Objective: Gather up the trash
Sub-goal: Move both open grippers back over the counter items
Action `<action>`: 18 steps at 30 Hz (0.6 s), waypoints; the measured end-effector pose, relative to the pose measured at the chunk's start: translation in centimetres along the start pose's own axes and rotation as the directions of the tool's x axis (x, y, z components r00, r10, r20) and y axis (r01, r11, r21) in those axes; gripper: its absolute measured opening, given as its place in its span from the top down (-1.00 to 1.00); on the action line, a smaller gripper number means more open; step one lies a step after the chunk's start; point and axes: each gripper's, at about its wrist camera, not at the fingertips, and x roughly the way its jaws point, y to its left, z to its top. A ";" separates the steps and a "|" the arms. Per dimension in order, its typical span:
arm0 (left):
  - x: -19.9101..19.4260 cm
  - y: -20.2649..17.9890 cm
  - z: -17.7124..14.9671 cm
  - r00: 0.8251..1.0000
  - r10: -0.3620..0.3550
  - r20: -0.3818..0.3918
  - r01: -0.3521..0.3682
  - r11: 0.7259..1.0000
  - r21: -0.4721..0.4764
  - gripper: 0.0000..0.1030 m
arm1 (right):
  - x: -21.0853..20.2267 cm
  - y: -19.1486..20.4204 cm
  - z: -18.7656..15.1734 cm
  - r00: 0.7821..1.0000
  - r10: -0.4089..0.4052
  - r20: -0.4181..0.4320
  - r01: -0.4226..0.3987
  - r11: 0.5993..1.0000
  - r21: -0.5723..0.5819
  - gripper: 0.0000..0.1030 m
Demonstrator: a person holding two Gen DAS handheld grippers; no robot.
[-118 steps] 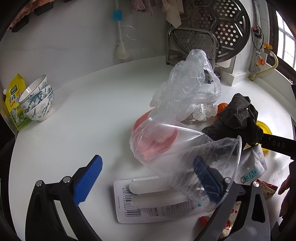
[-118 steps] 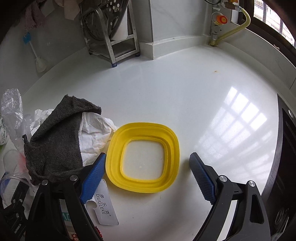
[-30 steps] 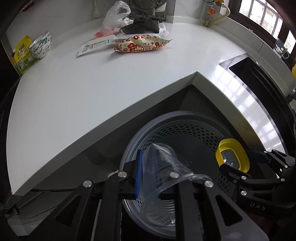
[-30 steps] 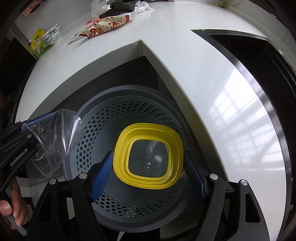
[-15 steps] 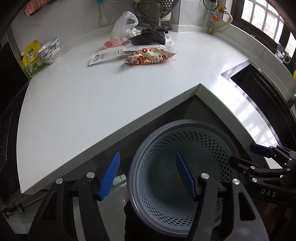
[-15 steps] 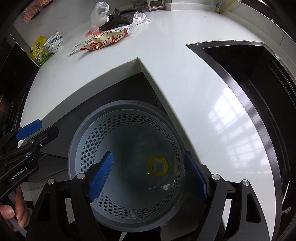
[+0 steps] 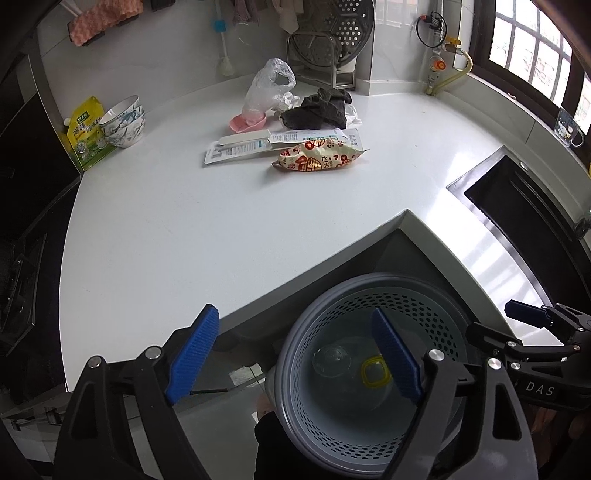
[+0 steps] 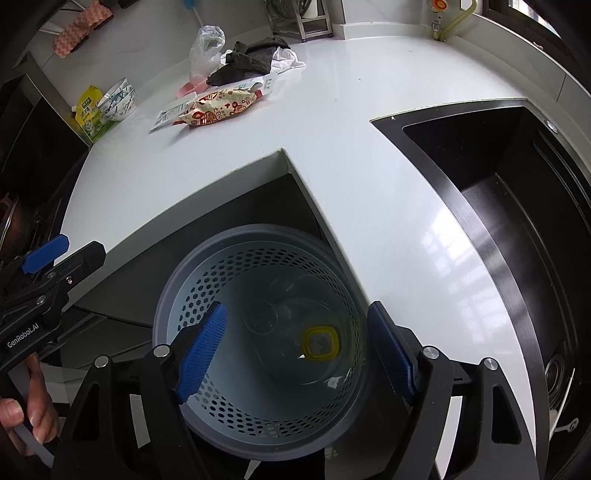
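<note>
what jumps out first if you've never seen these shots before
The grey perforated bin below the counter corner fills the foreground, with a yellow lid and a clear cup at its bottom. Both grippers, left and right, hang open above it. Far back, a snack bag lies amid clutter.

We are in a home kitchen. We see a white L-shaped counter (image 7: 221,229) with a dark sink (image 8: 517,192) set into it, stacked patterned bowls (image 7: 123,120) by the wall, a perforated steamer tray (image 7: 343,22) on a metal rack, a gas valve with a yellow hose (image 7: 456,70), and a window (image 7: 528,48) at the corner.
</note>
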 end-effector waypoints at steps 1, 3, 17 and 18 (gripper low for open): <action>-0.2 0.2 0.2 1.000 0.003 0.007 -0.003 1.000 -0.003 -0.64 | -0.2 0.0 0.1 1.000 0.003 0.007 -0.003 1.000 0.001 -0.46; -0.7 0.8 0.6 1.000 0.010 0.022 -0.010 1.000 -0.009 -0.69 | -0.6 0.0 0.5 1.000 0.009 0.021 -0.009 1.000 0.005 -0.46; -1.4 6.7 5.5 0.993 0.033 0.111 -0.031 0.999 -0.025 -0.79 | -1.5 2.7 5.2 0.995 0.024 0.092 -0.034 0.994 0.107 -0.46; -1.3 7.1 5.9 0.993 0.029 0.115 -0.027 0.999 -0.022 -0.79 | -1.3 3.0 5.6 0.995 0.023 0.093 -0.034 0.992 0.119 -0.46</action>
